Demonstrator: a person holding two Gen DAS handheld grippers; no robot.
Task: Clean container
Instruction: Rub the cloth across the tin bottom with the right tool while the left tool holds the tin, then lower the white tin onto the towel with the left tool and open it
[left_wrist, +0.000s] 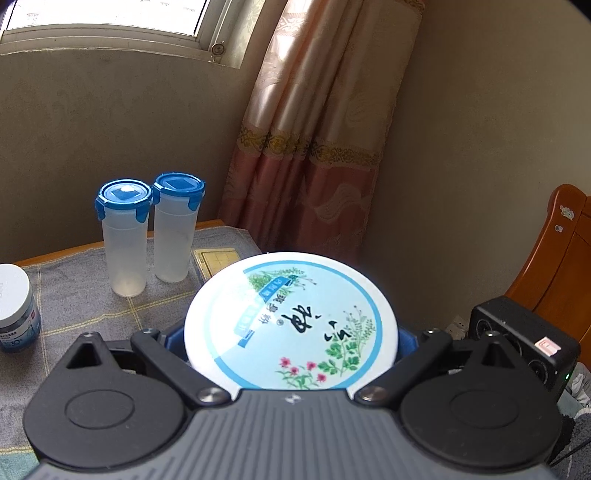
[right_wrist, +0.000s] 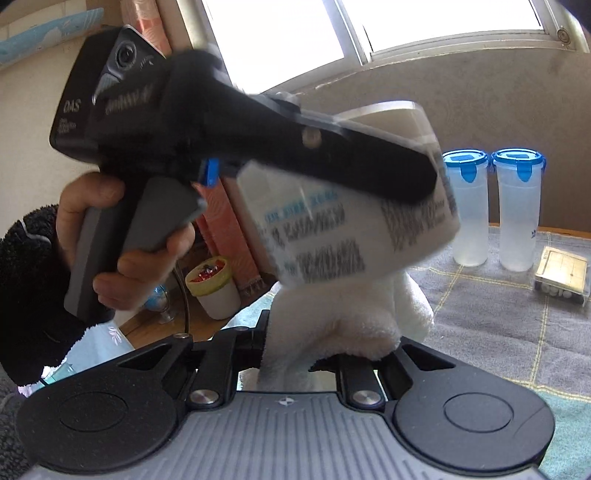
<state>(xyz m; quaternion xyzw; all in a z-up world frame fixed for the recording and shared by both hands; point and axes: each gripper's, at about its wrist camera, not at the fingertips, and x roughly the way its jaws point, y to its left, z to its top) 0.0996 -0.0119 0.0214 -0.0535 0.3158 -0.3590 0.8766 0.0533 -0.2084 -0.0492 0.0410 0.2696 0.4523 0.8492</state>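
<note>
A round white container (left_wrist: 291, 325) with a blue flowered label on its lid fills the middle of the left wrist view, and my left gripper (left_wrist: 291, 345) is shut on its sides. In the right wrist view the same container (right_wrist: 351, 229) is tilted and blurred above the table, with the left gripper's black finger (right_wrist: 369, 166) across it and a person's hand (right_wrist: 122, 258) on the handle. A white cloth (right_wrist: 340, 314) touches the container's underside. My right gripper (right_wrist: 325, 354) is shut on that cloth.
Two clear tumblers with blue lids (left_wrist: 127, 236) (left_wrist: 177, 225) stand at the back of the grey table cover (left_wrist: 92, 302). A white-lidded jar (left_wrist: 14, 306) sits left, a small flat box (right_wrist: 561, 275) right. A wooden chair (left_wrist: 554, 258) and a curtain (left_wrist: 314, 129) lie beyond.
</note>
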